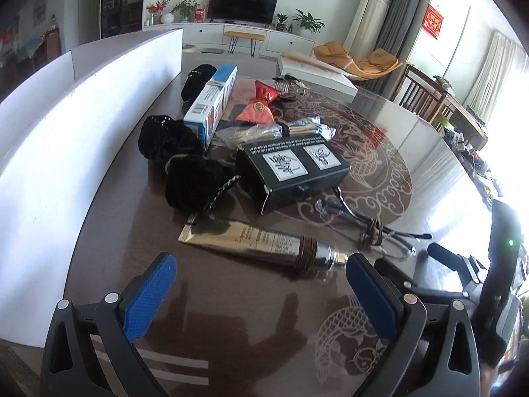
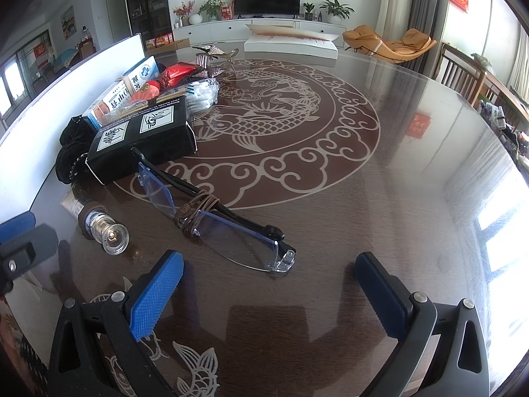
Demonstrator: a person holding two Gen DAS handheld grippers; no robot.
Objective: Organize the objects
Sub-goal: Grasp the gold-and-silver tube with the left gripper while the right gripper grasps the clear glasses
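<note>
Glass-topped table [image 2: 380,198] with a koi pattern, seen from two handheld grippers. Left gripper [image 1: 261,289] hovers with its blue pads spread and empty, just short of a gold tube [image 1: 261,241] bound with brown cord. Right gripper [image 2: 269,286] is likewise spread and empty, near clear glasses [image 2: 211,218] wrapped in cord. Behind them a black box [image 1: 291,172], black pouches [image 1: 195,182] and a blue-and-white box [image 1: 211,102] cluster beside a white board [image 1: 66,139].

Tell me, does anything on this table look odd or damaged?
The glasses have brown cord wound around their middle, and so does the neck of the gold tube. The black box has an end flap hanging open. Nothing looks spilled or broken.
</note>
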